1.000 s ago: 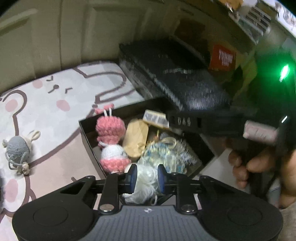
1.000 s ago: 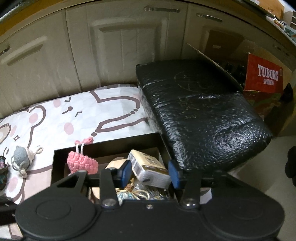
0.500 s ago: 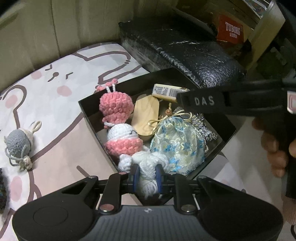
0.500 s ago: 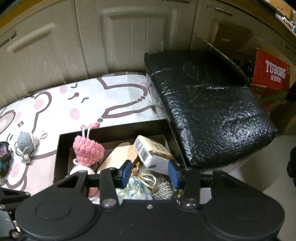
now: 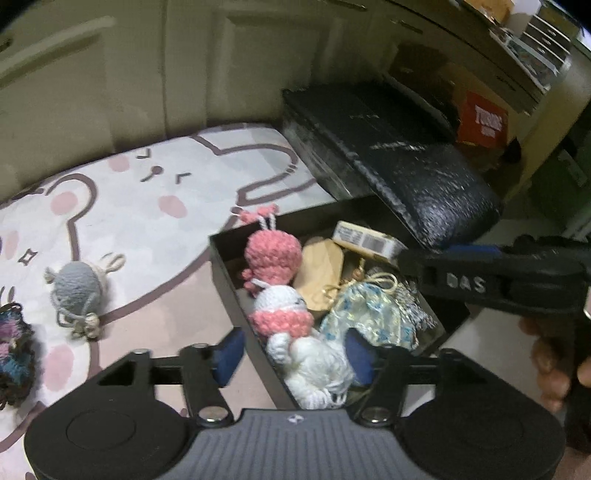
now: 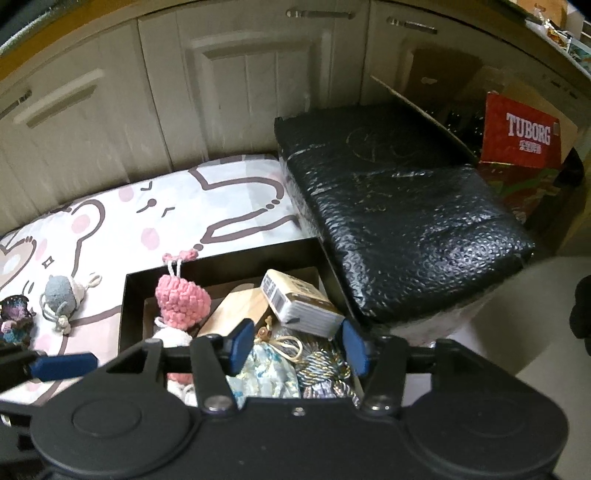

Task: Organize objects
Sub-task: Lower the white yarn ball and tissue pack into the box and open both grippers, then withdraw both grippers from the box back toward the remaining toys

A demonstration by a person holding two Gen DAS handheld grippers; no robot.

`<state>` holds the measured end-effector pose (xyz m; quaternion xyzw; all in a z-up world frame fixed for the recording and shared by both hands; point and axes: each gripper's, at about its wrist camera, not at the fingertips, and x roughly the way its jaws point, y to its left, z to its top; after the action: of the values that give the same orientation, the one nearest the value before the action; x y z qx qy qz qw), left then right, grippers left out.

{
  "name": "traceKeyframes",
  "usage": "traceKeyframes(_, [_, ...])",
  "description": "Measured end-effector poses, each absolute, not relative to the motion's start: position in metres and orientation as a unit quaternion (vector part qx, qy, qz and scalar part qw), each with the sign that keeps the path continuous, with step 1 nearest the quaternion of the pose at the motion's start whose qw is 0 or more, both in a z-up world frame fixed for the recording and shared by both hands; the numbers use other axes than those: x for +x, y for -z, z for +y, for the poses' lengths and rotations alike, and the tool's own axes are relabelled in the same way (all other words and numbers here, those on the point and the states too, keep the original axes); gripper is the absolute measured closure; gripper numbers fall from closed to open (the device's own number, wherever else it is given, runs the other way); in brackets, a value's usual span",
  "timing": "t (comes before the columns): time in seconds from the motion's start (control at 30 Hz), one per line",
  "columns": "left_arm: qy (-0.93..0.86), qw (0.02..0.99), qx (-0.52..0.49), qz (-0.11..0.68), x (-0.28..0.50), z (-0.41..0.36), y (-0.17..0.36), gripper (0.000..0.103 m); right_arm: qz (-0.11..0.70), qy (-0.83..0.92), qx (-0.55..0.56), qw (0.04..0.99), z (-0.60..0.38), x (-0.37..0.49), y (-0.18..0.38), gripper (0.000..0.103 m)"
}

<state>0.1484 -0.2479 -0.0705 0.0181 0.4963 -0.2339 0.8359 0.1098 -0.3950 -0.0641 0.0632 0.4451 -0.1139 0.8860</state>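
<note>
While both hand-held grippers [image 5: 291,354] [image 6: 293,345] are opening, unloaded | L-only: hand [image 5: 554,365] | R-only: handles [image 6: 319,14]

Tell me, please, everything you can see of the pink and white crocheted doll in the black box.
The crocheted doll looks like soft chunky yarn: a pink knobbly part with a white cord loop and pink bow draped over the black box rim, then a white head and pink band. It lies along the box's left wall, touching the wooden piece and the white crocheted toy.

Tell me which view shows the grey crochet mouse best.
The left wrist view: the grey crochet mouse lies large and unobstructed on the bunny mat. The right wrist view shows it smaller, near the left edge.
</note>
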Motion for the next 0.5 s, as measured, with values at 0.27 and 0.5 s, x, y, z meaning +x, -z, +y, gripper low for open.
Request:
traceKeyframes(0.27, [0.197,0.853,0.022,0.482,0.148,-0.235,0.063,0.012,0.423,0.126,0.050,0.896,-0.394,0.095,0.053,0.019])
traceKeyframes(0.5, [0.173,0.863,0.017,0.475,0.149,-0.223,0.058,0.006,0.407,0.126,0.049,0.903,-0.394,0.084,0.045,0.012])
